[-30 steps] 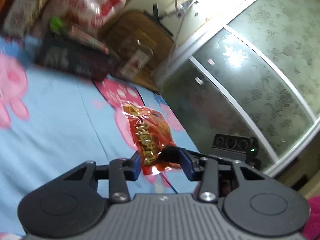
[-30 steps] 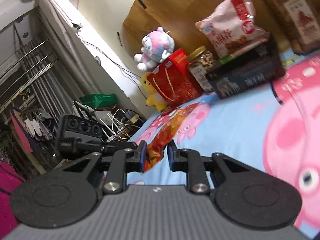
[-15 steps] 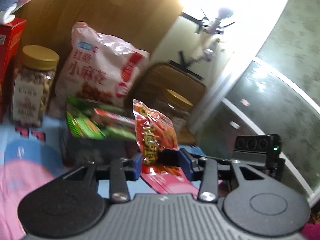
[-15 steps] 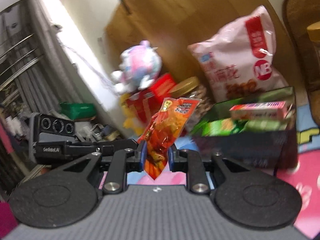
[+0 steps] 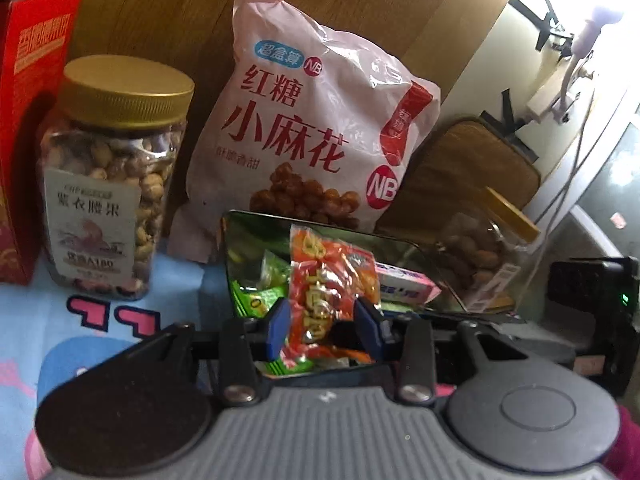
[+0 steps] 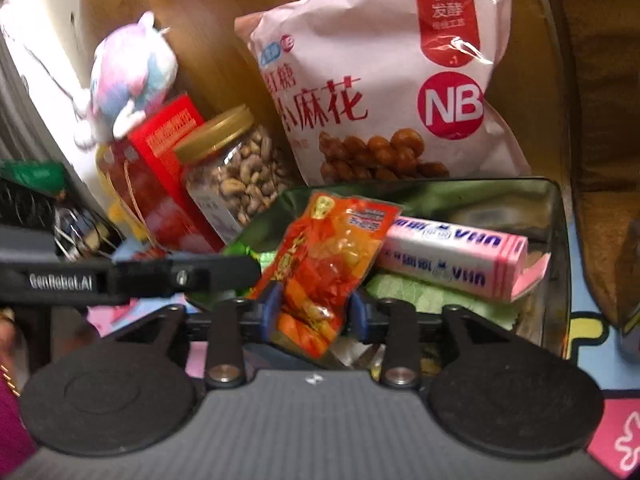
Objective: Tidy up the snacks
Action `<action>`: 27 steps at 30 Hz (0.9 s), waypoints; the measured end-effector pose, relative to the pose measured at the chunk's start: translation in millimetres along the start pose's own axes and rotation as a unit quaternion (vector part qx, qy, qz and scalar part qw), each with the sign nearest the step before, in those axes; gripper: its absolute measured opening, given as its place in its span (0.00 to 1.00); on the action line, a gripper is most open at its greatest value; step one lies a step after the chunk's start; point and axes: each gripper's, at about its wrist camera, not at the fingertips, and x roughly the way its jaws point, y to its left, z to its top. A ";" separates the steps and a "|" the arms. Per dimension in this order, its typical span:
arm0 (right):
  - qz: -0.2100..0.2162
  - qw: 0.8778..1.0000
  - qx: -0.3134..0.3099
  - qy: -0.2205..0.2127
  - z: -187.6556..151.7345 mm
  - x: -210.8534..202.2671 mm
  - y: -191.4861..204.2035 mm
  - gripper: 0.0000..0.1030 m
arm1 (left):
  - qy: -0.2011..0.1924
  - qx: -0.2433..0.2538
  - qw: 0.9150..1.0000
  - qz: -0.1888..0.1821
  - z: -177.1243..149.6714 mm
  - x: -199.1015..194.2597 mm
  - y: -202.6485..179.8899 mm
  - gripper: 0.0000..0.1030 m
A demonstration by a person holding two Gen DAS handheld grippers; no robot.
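Note:
An open metal tin [image 5: 240,240] [image 6: 556,216] on the blue bedspread holds green packets [image 5: 252,300] and a pink box [image 6: 452,258] [image 5: 404,286]. My left gripper [image 5: 324,328] has its jaws apart around a red-orange snack packet [image 5: 324,292] that lies over the tin. My right gripper [image 6: 316,308] likewise stands open around a red-orange packet [image 6: 328,256] resting in the tin against the pink box. The left gripper's body [image 6: 132,276] shows in the right wrist view.
Behind the tin stand a large pink snack bag [image 5: 312,120] [image 6: 384,80], a gold-lidded nut jar [image 5: 108,176] [image 6: 232,172], a red box [image 5: 28,120] [image 6: 168,168] and a plush toy [image 6: 128,76]. A second jar [image 5: 484,248] lies at the right. A wooden headboard [image 5: 168,12] rises behind.
Both grippers carried their packets from the bedspread up to the tin. Their jaws, shut on the packets earlier, now stand wider apart, and the packets rest in the tin.

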 end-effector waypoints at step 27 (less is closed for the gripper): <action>-0.046 0.996 0.030 -0.074 -63.3 -115.7 66.3 0.45 | -0.027 0.101 0.981 0.164 -55.7 -70.5 -101.5 0.36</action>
